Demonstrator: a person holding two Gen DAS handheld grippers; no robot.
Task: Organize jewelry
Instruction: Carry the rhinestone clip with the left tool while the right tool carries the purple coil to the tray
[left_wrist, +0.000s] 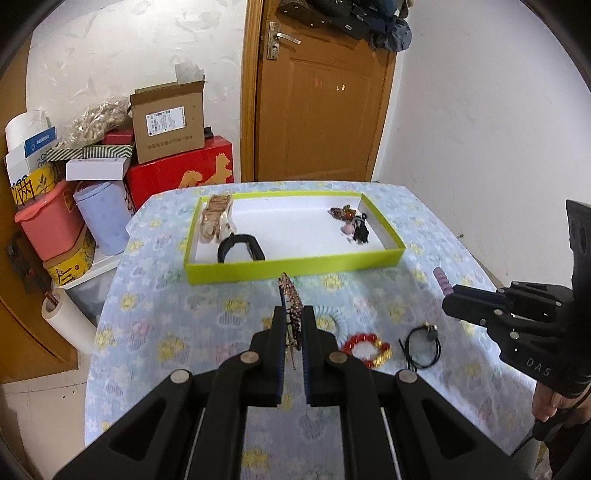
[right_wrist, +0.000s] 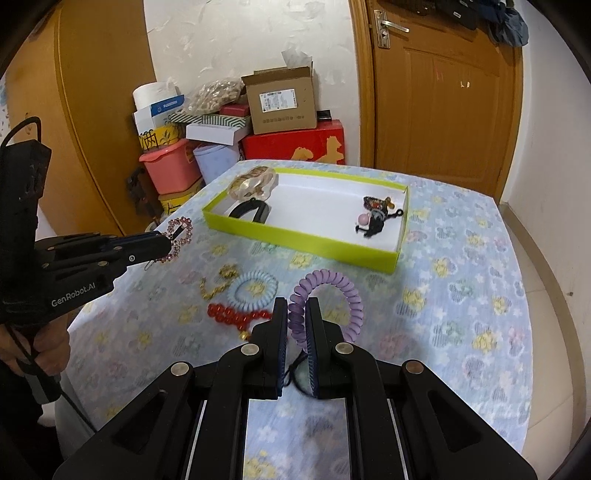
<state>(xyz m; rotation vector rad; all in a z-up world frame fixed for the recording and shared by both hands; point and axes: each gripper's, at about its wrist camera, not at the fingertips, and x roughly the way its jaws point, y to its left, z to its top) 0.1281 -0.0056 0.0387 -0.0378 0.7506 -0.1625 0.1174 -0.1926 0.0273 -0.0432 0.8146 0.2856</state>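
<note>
The left gripper is closed on a rhinestone hair clip, a flat looped piece set with pinkish stones that sticks out past the fingertips above the desk; from the right wrist view its openwork loops show side-on. The right gripper is clamped on a purple spiral hair tie, a translucent coiled ring standing upright between the pads, clear of the flowered blue cloth. Just beyond the grippers on the desk lie a pale blue spiral hair tie, a red bead bracelet, a short gold chain and a black elastic hair tie with a small charm. Farther back sits a lime-green tray with a white floor, holding a beige striped hair claw and a black hair clip at its left end, and a small heap of dark hair accessories at its right end.
</note>
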